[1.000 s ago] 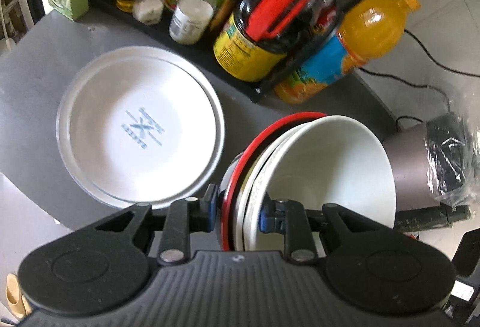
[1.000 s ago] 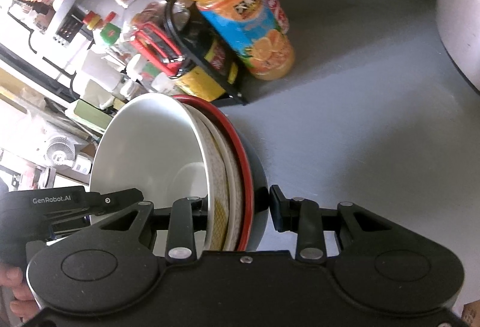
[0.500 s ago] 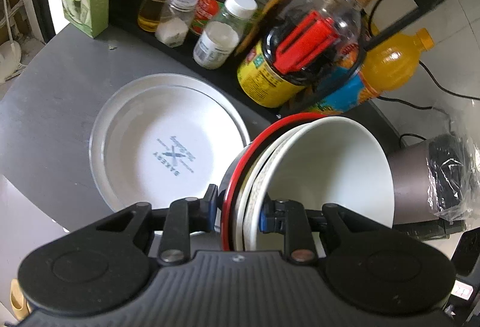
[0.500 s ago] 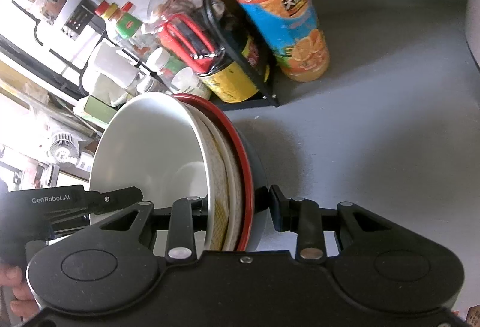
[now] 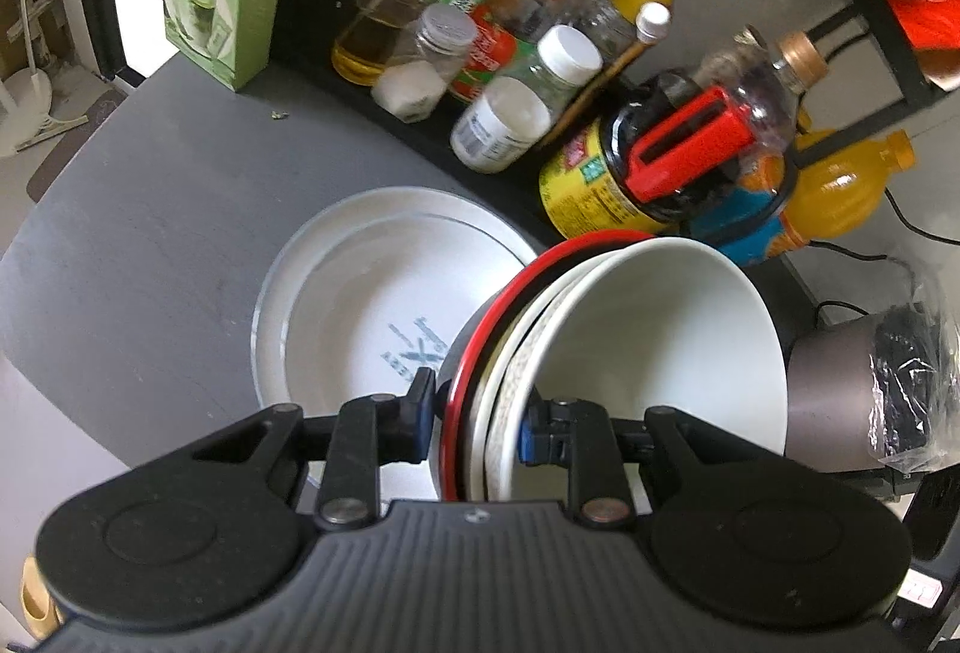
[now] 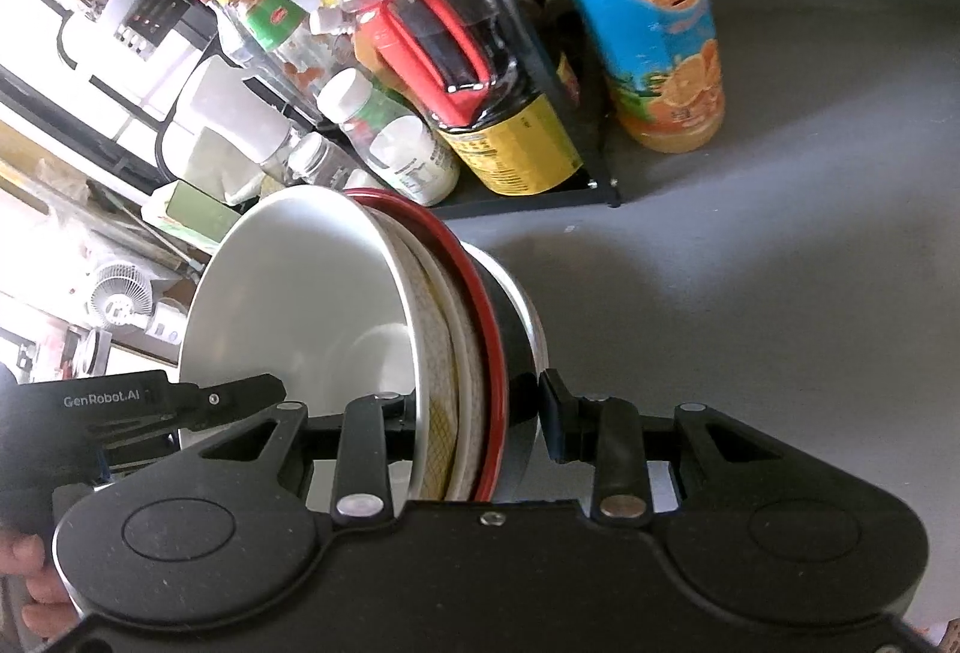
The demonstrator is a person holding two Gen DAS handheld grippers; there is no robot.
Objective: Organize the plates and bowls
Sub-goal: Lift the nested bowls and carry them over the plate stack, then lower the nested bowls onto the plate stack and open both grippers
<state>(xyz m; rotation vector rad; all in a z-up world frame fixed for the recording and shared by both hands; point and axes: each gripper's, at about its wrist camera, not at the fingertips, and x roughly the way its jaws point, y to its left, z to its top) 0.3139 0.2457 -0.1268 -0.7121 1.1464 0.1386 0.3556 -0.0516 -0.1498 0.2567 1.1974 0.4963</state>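
Both hands are carrying one nested bowl stack [image 5: 600, 353]: left gripper [image 5: 474, 413] jaws are clamping its near rim, right gripper [image 6: 474, 413] jaws likewise. The white plates [image 5: 360, 293] are lying on the tabletop [image 5: 150, 233], just left of the stack, partly beneath it

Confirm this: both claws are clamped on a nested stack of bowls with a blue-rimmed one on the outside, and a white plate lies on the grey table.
Not quite. The outer bowl's rim is red, not blue; the left wrist view shows it. Both claws, left and right, do clamp the stack, and the white plate lies on the grey table.
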